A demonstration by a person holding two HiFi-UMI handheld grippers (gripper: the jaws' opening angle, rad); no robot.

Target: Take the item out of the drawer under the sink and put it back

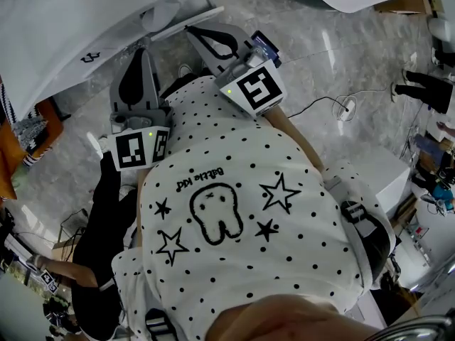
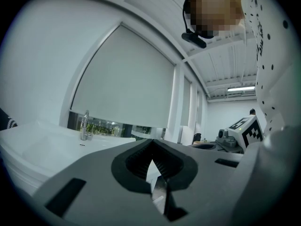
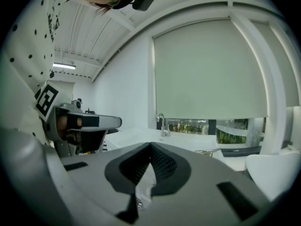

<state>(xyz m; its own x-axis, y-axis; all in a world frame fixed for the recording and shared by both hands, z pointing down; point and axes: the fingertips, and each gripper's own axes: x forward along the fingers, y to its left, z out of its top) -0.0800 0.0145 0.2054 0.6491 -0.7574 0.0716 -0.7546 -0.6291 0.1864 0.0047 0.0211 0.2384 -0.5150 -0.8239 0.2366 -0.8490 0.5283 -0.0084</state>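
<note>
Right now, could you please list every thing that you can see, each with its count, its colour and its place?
sink: one, white, upper left of the head view, just ahead of both tongs
faucet: one, chrome, at the back of the sink
roller blind: one, pale grey, drawn down over the window behind the faucet
floor: one, grey marble pattern, below the person
box: one, white, on the floor at the right
shirt: one, white with black dots and stars, on the person
left tongs: one, grey, shut and empty, pointing toward the sink
right tongs: one, grey, shut and empty, beside the left tongs
</note>
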